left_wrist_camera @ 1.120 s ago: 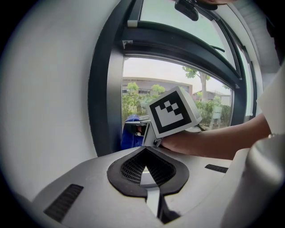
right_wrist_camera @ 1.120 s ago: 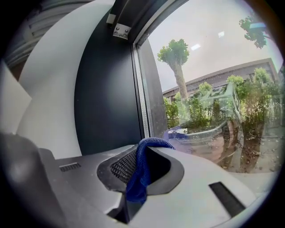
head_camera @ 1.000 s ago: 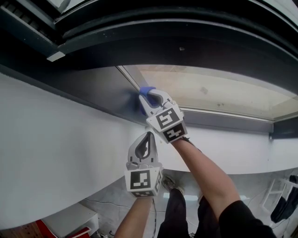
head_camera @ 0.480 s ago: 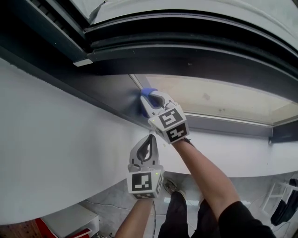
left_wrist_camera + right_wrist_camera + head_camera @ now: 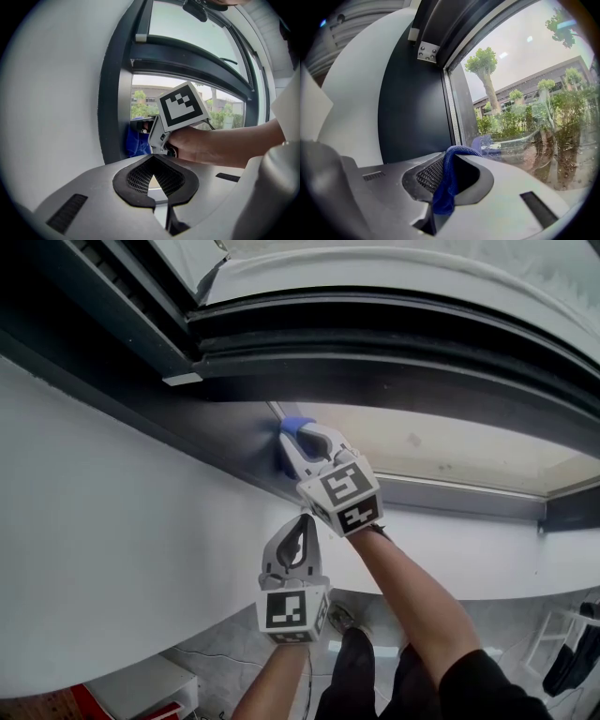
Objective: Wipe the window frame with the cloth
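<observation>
A blue cloth (image 5: 291,430) is pinched in my right gripper (image 5: 296,442), which is shut on it and presses it against the dark window frame (image 5: 220,442) where the frame meets the glass (image 5: 450,451). In the right gripper view the cloth (image 5: 446,180) hangs folded between the jaws of the right gripper (image 5: 451,157), with the frame (image 5: 412,112) just ahead. My left gripper (image 5: 302,526) is held below, over the white wall, shut and empty. From the left gripper (image 5: 153,161) I see the cloth (image 5: 137,143) on the frame (image 5: 112,103).
A white curved wall (image 5: 112,549) runs under the frame. A metal bracket (image 5: 427,52) sits at the frame's upper corner. Below are the person's legs and a shoe (image 5: 342,617) and a red and white box (image 5: 141,690). Trees and a building show outside.
The head view has tilted up, showing more of the upper frame. The right gripper keeps the cloth at the same frame corner. The left gripper has hardly moved.
</observation>
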Tool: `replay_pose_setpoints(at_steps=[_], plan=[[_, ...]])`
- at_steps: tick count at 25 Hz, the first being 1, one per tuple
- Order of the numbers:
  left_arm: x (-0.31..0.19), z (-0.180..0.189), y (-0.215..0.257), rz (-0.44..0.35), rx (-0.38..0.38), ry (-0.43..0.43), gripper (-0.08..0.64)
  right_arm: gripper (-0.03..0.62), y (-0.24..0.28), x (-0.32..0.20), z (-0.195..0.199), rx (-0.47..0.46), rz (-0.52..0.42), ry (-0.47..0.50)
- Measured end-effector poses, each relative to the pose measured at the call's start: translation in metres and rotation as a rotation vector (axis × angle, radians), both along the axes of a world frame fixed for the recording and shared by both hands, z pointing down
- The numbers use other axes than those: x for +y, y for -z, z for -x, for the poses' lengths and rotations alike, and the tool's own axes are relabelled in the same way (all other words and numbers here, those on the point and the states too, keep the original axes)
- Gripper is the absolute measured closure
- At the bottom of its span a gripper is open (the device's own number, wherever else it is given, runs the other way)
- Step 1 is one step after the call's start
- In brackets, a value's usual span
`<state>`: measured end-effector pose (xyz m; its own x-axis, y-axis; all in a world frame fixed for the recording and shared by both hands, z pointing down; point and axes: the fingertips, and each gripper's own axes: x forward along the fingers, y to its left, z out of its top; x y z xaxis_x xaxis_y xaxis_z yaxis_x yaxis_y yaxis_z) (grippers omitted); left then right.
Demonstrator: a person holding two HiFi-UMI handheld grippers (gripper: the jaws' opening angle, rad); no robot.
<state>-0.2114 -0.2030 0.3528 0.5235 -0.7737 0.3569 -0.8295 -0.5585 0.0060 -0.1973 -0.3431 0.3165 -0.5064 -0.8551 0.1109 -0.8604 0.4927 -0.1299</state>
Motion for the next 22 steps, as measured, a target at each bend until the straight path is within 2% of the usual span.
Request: replay_pose_setpoints(at_steps=[8,11,17,22], plan=[[0.003,0.000,0.010,-0.003,0.005,-0.015,0.557,0.560,0.036,0.000,0.001,0.029,-0.053,0.009],[0.003,0.000,0.018,-0.009,0.018,-0.007,0.557,0.560,0.037,0.003,0.002,0.026,-0.030,0.024],[0.002,-0.004,0.031,-0.026,0.031,-0.018,0.557,0.560,0.085,0.001,0.000,0.018,-0.120,0.015],[0.007,0.002,0.045,-0.029,0.022,-0.023,0.557,0.560,0.107,0.001,0.002,0.018,-0.135,0.011]])
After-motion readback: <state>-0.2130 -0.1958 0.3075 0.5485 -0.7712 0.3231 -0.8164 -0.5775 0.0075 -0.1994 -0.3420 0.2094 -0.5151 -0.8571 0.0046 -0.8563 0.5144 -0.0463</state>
